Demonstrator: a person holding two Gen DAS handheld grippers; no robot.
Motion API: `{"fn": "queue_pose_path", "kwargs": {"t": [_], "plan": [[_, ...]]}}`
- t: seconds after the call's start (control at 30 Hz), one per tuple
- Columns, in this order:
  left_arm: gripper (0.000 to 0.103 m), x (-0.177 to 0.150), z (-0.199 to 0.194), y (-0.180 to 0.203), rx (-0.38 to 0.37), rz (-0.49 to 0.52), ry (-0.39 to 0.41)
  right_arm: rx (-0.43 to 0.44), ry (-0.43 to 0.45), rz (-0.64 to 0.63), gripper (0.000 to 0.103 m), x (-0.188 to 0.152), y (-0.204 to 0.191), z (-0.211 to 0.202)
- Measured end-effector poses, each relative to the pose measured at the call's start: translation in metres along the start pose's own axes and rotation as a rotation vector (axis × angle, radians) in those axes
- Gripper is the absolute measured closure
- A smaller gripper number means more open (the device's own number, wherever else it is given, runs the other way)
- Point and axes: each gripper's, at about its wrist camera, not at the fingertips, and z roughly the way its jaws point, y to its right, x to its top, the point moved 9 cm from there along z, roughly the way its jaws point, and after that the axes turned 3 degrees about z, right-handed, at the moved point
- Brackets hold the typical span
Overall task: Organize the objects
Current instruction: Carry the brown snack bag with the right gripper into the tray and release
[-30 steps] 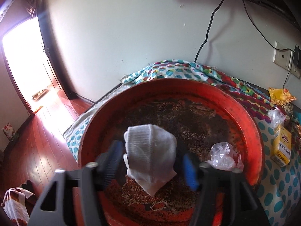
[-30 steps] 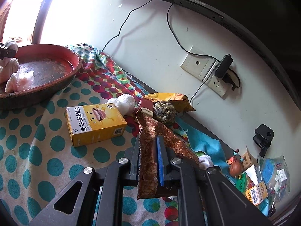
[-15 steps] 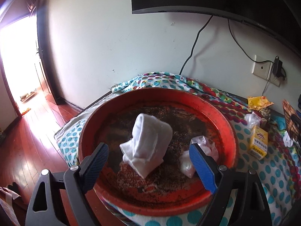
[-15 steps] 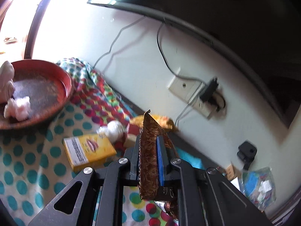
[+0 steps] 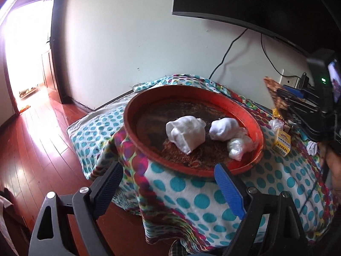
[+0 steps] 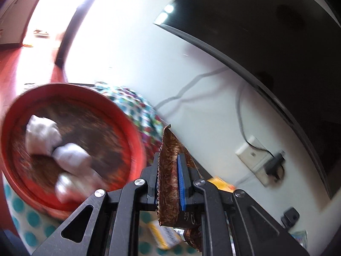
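Though crinkled, brown wrapper [image 6: 168,170]; round red tray [image 5: 253,125]

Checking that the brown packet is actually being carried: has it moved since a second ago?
Yes. The right gripper has lifted the brown packet off the dotted cloth and swung it left, toward the red tray.

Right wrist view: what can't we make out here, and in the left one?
- Brown packet: right wrist view; lower half hidden behind the right gripper, print unreadable.
- Red tray contents: right wrist view; motion blur smears the white bundles together.
- Yellow box: left wrist view; label too small to read. In the right wrist view it is blurred and mostly behind the jaws.
- Right gripper in the left wrist view: cut off by the frame edge.
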Motion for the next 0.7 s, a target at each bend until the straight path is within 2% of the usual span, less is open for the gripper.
{"fn": "queue_pose_path", "kwargs": {"t": [0.1, 0.2, 0.3, 0.5, 0.7], "plan": [[0.013, -0.006, -0.002, -0.008, 0.002, -0.028, 0.009, 0.032, 0.017, -0.027, 0.09, 0.021, -0.031, 0.003], [0.013, -0.01, 0.002, -0.009, 0.023, -0.006, 0.008, 0.06, 0.035, -0.062, 0.09, 0.041, -0.06, 0.008], [0.013, -0.013, 0.008, -0.011, 0.002, -0.015, -0.007, 0.082, 0.041, -0.096, 0.09, 0.058, -0.087, 0.016], [0.013, -0.013, 0.014, -0.019, -0.009, -0.026, -0.011, 0.109, 0.017, -0.169, 0.089, 0.069, -0.13, 0.04], [0.013, -0.014, 0.019, -0.024, -0.017, -0.05, -0.024, 0.177, -0.011, -0.182, 0.083, 0.068, -0.158, 0.047]]}}
